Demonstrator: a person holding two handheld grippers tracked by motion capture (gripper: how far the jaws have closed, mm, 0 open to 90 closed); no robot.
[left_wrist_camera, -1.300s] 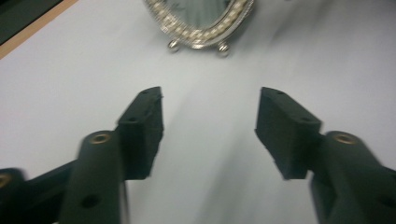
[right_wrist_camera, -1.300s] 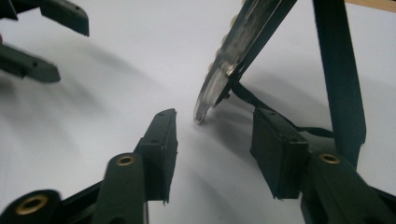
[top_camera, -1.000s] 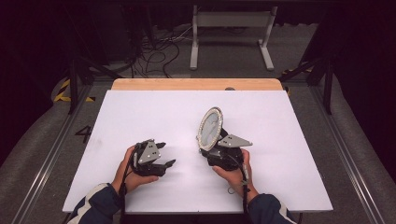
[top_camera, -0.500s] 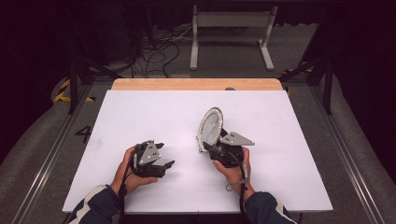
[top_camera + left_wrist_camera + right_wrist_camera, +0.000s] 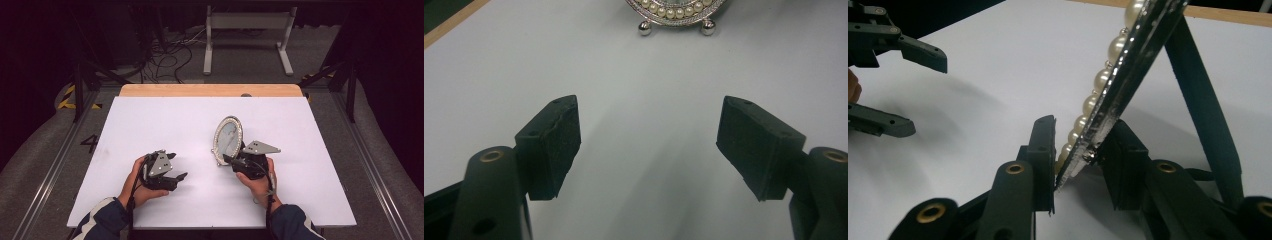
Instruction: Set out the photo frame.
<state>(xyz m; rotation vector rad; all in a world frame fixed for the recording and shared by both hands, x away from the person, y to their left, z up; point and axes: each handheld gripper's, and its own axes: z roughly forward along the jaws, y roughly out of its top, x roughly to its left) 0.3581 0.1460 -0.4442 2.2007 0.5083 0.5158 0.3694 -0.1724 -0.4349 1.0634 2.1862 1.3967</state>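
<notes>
An oval silver picture frame [image 5: 227, 139] rimmed with pearls stands upright near the middle of the white table [image 5: 150, 120]. My right gripper [image 5: 228, 159] is shut on its lower rim. In the right gripper view the two pads pinch the pearl edge [image 5: 1120, 47] from both sides of my gripper [image 5: 1079, 160], and the frame's black back leg [image 5: 1198, 100] slants down behind. My left gripper [image 5: 177, 166] rests open on the table to the frame's left, holding nothing. In its own view the left gripper [image 5: 649, 145] faces the frame's two ball feet [image 5: 674, 10].
A wooden strip [image 5: 210, 90] runs along the table's far edge. Beyond it, cables [image 5: 165, 55] and a metal stand [image 5: 247, 30] lie on the dark floor. Bare white tabletop surrounds both hands. The open left gripper [image 5: 923, 92] appears far off in the right gripper view.
The right gripper and the frame have shifted very slightly to the right. The left gripper has stayed in place, open.
</notes>
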